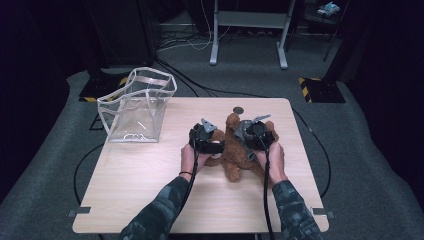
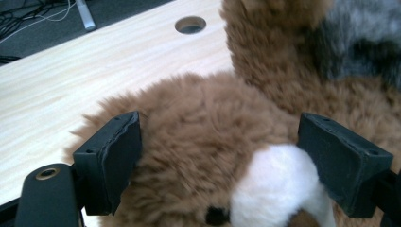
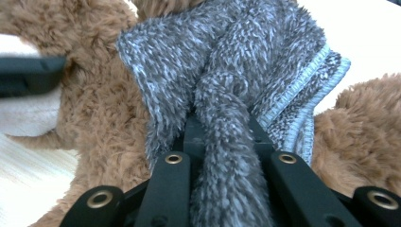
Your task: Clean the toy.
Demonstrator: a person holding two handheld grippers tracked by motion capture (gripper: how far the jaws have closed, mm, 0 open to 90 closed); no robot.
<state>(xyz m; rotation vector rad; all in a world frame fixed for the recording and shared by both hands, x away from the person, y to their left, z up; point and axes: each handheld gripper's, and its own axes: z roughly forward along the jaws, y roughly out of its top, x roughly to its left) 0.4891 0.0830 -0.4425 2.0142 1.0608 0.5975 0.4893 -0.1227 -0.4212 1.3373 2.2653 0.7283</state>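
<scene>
Brown plush dog (image 1: pixel 235 152) is laid on the desk (image 1: pixel 150 180), right of centre, nearer the far edge than the near one. In the left gripper view its head (image 2: pixel 203 156), with white muzzle (image 2: pixel 279 189), is seen between the two black pads (image 2: pixel 113 158). The left gripper (image 1: pixel 206 140) is held wide, jaws astride the head; left pad is touching fur, right pad is laid against the muzzle edge. Whether the pads are pressing cannot be told for sure, though the fur is met on both sides.

Grey fleece scarf (image 3: pixel 236 71) is worn round the dog's neck. A twisted end of it (image 3: pixel 229 161) is pinched between the fingers (image 3: pixel 170 179) of the right gripper (image 1: pixel 256 134), jaws nearly shut on it, brown fur just behind.

Both grippers are seen side by side over the toy in the high view, hands behind them toward the near edge.

A clear plastic bag (image 1: pixel 137 107) is stood upright at the far left corner, well apart from the dog. A round hole (image 1: pixel 238 110) is seen in the desk near the far edge, just beyond the toy.
</scene>
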